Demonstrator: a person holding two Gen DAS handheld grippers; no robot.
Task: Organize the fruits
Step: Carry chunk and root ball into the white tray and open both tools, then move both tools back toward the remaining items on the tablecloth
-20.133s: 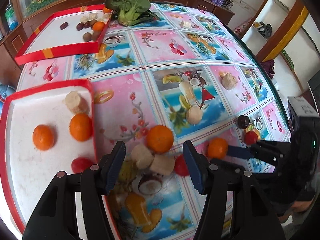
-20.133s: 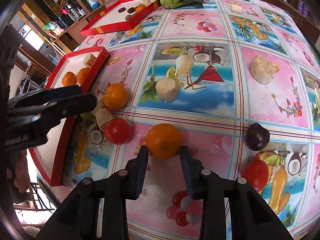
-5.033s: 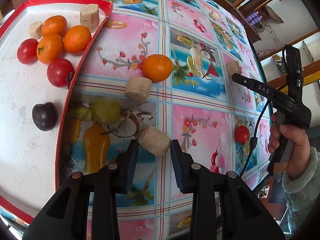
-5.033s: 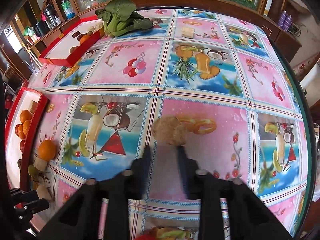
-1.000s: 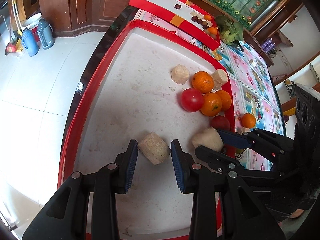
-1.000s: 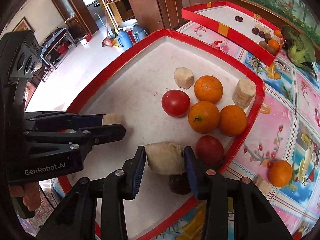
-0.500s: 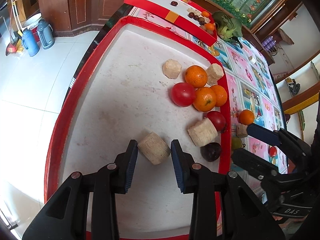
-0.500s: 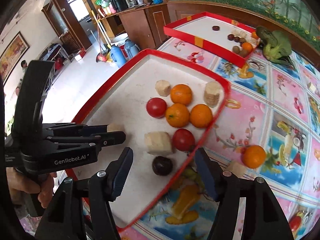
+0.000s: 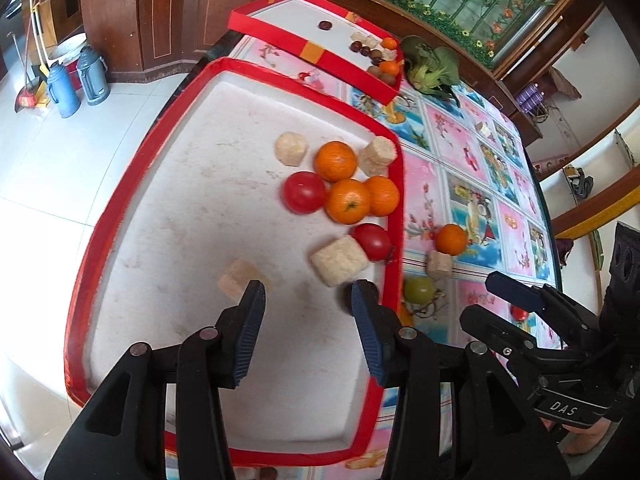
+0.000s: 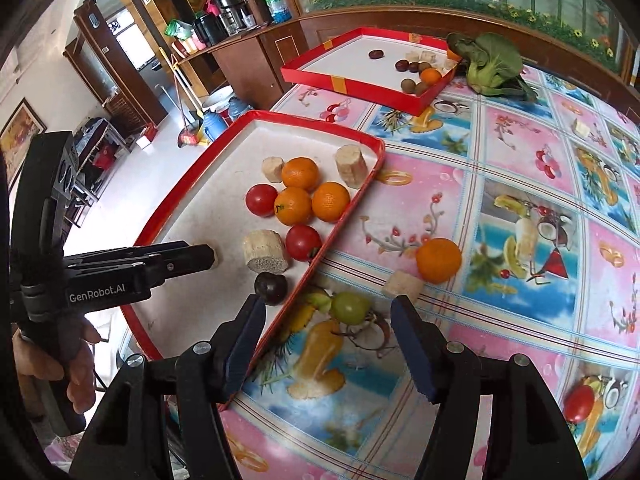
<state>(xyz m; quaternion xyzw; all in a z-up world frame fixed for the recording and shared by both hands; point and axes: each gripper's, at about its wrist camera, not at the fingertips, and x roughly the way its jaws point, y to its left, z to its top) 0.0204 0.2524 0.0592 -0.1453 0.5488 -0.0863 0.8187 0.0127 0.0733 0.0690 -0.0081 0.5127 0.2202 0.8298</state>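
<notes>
Since half a second ago the left gripper (image 9: 306,312) has spread wide, releasing the pale, rough-cut chunk (image 9: 239,279) on the red tray (image 9: 120,184) at eleven o'clock; right gripper (image 10: 328,326) gapes empty.

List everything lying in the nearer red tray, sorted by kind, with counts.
In the nearer red tray:
Round orange citrus fruits: 3
Round red tomatoes: 2
Beige cut cylindrical chunks: 4
Dark purple plum: 1
Total: 10
</notes>
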